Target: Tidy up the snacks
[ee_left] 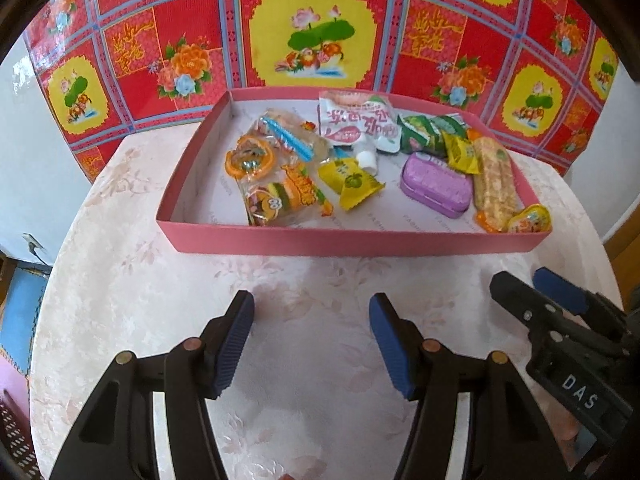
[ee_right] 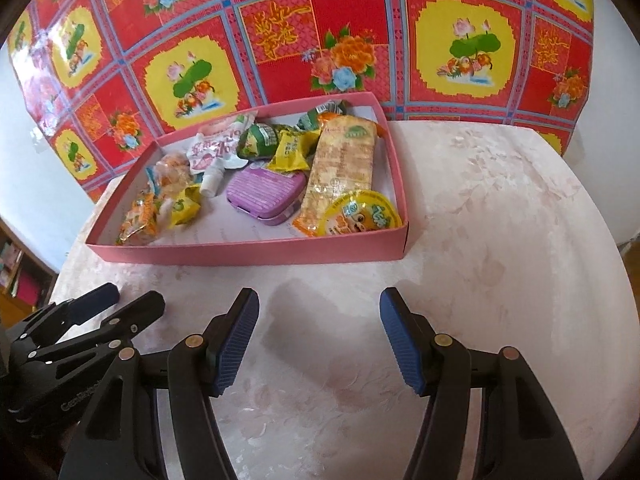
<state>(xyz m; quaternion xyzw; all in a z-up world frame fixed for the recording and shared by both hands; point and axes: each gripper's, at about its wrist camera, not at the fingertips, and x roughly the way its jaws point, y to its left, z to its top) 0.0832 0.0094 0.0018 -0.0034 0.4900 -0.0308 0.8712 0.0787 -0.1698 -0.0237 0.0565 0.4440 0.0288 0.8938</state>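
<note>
A shallow pink box (ee_left: 348, 242) (ee_right: 248, 254) sits on the round table and holds several snacks: a purple tin (ee_left: 436, 188) (ee_right: 264, 194), a long cracker pack (ee_left: 494, 178) (ee_right: 344, 160), a round jelly cup (ee_left: 530, 220) (ee_right: 362, 216), yellow candies (ee_left: 352, 180), green packets (ee_left: 424, 134), a white pouch (ee_left: 356, 122) and a burger gummy bag (ee_left: 286, 196). My left gripper (ee_left: 312, 344) stands open over bare tablecloth in front of the box. My right gripper (ee_right: 320, 342) is open too, beside it, empty. Each gripper shows in the other's view (ee_left: 560, 312) (ee_right: 108, 312).
The table (ee_right: 500, 240) wears a pale pink flowered cloth. A red and yellow patterned sheet (ee_left: 312, 32) hangs behind the box. A shelf (ee_right: 16, 276) stands low at the left, and a blue surface (ee_left: 20, 308) lies below the table's left edge.
</note>
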